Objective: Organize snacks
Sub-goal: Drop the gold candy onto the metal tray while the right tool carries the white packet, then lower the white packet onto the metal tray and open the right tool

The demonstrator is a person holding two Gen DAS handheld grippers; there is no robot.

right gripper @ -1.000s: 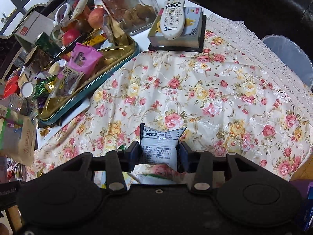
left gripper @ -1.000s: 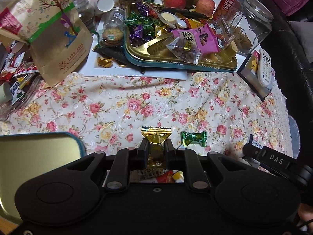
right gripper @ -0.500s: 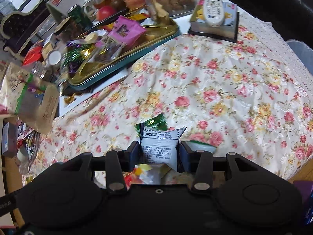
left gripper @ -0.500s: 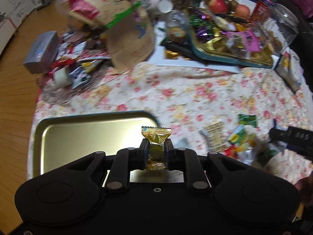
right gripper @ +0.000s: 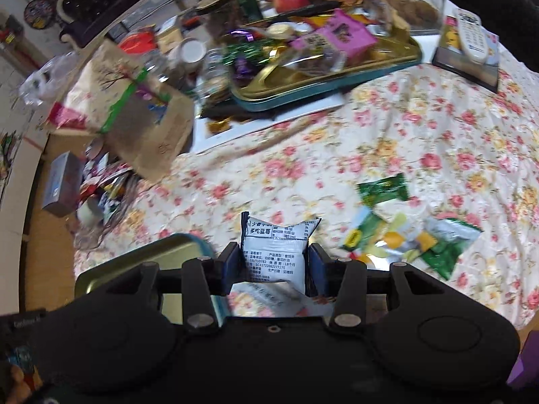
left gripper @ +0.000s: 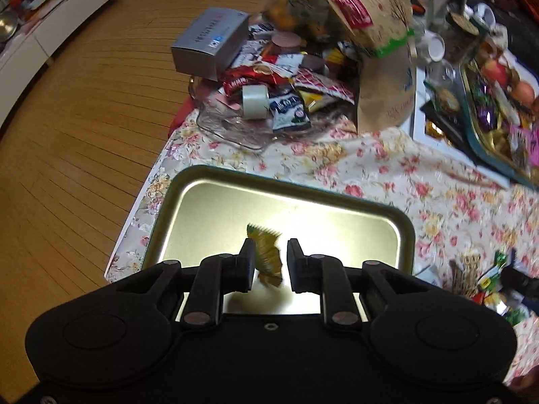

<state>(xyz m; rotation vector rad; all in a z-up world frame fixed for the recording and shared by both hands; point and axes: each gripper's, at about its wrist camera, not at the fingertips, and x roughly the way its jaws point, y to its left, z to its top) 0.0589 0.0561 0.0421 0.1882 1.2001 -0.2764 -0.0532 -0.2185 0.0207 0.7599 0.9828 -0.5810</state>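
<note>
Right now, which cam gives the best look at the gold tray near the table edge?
Left wrist. The gold tray shows almost whole there: rim, shiny floor, and the gold candy between the open fingers of the left gripper above it. Right wrist catches only one corner of it behind the gripper body.

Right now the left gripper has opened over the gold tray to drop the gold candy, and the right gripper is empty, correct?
Not quite. The right gripper is not empty: the right wrist view shows it shut on a white snack packet. The rest holds.

left gripper (left gripper: 268, 260): matte black, round bosses | right gripper (right gripper: 273, 261): black, silver rivets
</note>
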